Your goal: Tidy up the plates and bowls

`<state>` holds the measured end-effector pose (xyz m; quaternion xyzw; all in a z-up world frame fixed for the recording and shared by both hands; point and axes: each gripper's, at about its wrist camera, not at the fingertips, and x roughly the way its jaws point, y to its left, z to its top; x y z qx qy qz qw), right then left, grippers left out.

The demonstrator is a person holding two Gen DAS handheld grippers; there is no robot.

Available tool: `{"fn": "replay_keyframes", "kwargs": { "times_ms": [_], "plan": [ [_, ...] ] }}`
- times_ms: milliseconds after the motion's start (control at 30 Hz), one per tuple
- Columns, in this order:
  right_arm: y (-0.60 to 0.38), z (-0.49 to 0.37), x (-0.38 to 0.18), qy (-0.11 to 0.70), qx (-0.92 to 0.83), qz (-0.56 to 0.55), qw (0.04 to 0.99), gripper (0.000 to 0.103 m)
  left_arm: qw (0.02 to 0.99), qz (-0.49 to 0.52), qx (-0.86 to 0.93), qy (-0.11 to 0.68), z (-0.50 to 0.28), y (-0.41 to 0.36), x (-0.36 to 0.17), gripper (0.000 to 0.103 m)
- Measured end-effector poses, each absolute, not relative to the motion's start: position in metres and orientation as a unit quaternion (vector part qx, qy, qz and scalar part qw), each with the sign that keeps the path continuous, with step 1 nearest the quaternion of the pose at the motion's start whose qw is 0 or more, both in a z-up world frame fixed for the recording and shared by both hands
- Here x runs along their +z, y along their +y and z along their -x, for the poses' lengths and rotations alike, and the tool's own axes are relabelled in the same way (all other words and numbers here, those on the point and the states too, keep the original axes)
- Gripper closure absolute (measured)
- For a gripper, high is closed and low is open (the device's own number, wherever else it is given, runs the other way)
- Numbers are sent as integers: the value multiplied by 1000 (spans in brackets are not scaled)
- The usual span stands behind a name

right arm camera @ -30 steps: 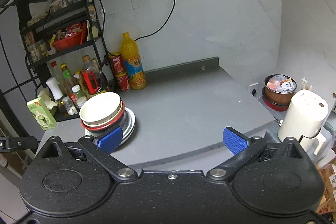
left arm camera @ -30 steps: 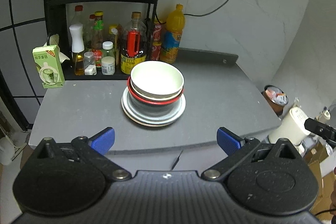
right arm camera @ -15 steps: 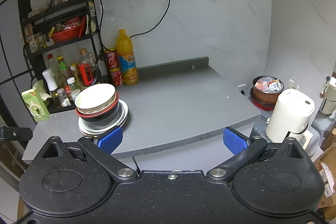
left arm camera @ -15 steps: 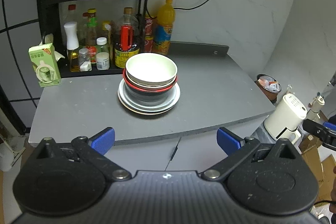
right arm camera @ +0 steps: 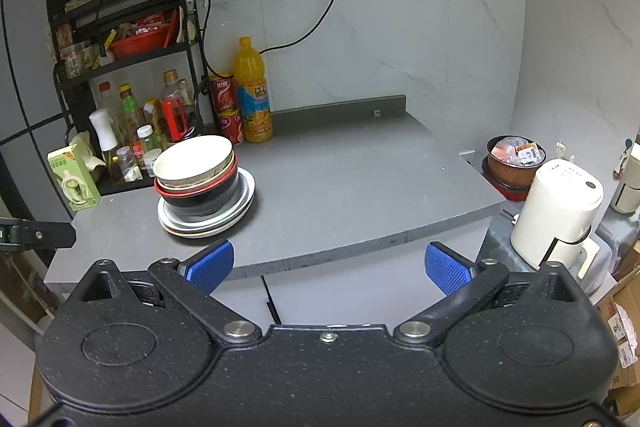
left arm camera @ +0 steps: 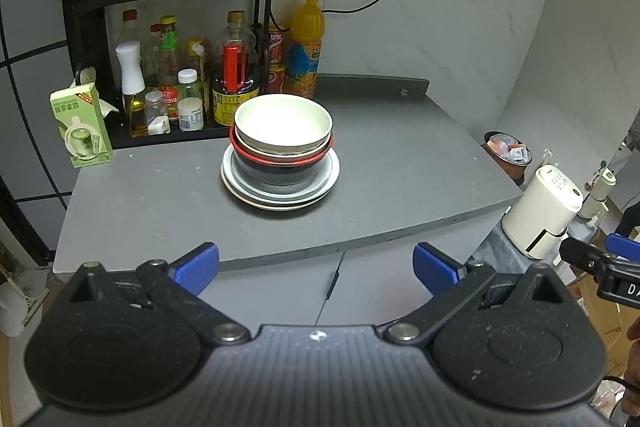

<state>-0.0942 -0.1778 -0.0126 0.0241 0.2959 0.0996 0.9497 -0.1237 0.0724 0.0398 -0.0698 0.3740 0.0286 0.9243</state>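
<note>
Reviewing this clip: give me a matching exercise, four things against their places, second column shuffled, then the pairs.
Things:
1. white bowl
2. plates
3. green carton
4. white kettle

Places:
A. off the counter's right edge
B. top of the stack
C. left of the counter, by the rack
D. bottom of the stack

Pairs: 1-B, 2-D, 3-C, 4-A

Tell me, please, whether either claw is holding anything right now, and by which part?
Nothing is held: the left claw and right claw are both open and empty.
</note>
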Motion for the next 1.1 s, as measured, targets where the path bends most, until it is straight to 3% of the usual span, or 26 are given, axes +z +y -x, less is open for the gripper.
{"fn": "replay_keyframes", "kwargs": {
  "times_ms": [1100],
  "plan": [
    [-186, 86, -11, 294, 100, -21, 950, 0, 926, 65, 21, 372, 113, 65, 34, 1]
  ]
}}
